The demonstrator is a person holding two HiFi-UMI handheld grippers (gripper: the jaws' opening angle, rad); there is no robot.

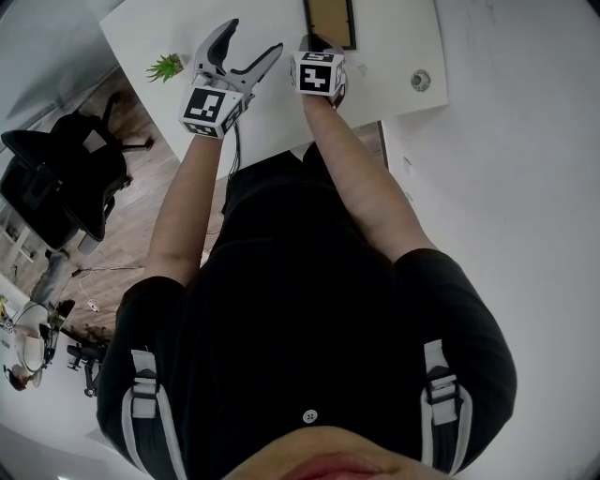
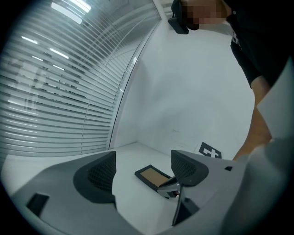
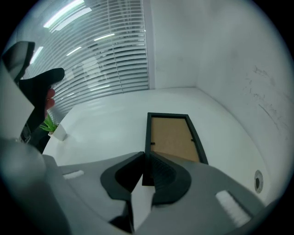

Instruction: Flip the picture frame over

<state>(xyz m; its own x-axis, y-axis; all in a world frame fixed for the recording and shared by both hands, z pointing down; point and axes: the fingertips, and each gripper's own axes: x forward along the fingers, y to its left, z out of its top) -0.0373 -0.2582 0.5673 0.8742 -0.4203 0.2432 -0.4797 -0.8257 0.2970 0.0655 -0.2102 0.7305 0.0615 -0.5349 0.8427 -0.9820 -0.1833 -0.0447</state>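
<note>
The picture frame (image 1: 330, 21) lies flat on the white table (image 1: 394, 37), black rim around a brown backing that faces up (image 3: 172, 135). My right gripper (image 3: 144, 160) points steeply down at the frame's near left corner. Its jaws are shut on the black rim there, which runs up between the two pads. In the head view the right gripper (image 1: 314, 44) sits at the frame's near end. My left gripper (image 1: 253, 39) hovers open just left of it, nothing between its fingers. In the left gripper view the frame (image 2: 154, 175) shows between the open jaws, with the right gripper (image 2: 172, 188) clamped on its end.
A small potted plant (image 1: 166, 67) stands near the table's left edge. A round grommet (image 1: 420, 80) sits in the table at the right. A black office chair (image 1: 66, 178) stands on the floor to the left. Window blinds and a white wall bound the table's far sides.
</note>
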